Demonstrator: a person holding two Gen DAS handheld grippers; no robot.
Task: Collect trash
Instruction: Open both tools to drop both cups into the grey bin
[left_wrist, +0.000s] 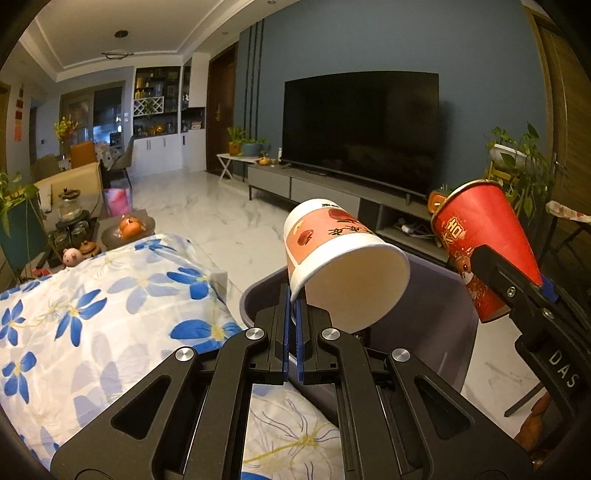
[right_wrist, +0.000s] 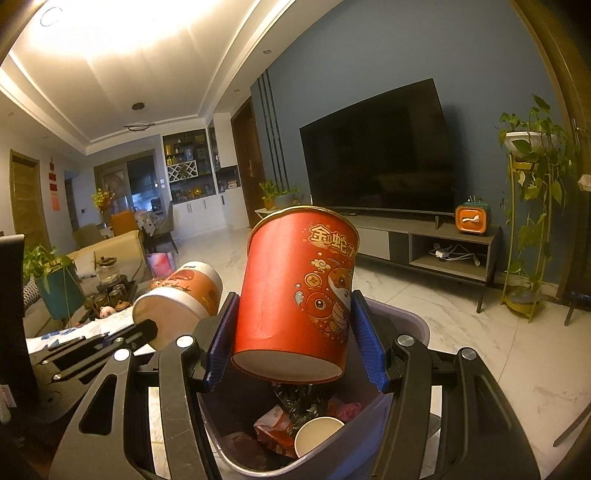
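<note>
My left gripper (left_wrist: 294, 314) is shut on the rim of a white and orange paper cup (left_wrist: 332, 254), held tipped over the grey trash bin (left_wrist: 443, 317). My right gripper (right_wrist: 295, 332) is shut on a red paper cup (right_wrist: 299, 291), held upside down above the same bin (right_wrist: 406, 321). The red cup also shows at the right of the left wrist view (left_wrist: 480, 243), and the white cup at the left of the right wrist view (right_wrist: 177, 295). Inside the bin lie a paper cup (right_wrist: 317, 435), a black bag and wrappers.
A floral blue and white cloth (left_wrist: 92, 302) covers the surface left of the bin. A TV (left_wrist: 362, 129) stands on a low grey cabinet (left_wrist: 332, 188) ahead. A plant stand (right_wrist: 532, 229) is at the right. A tea table with jars (left_wrist: 70, 225) is at the left.
</note>
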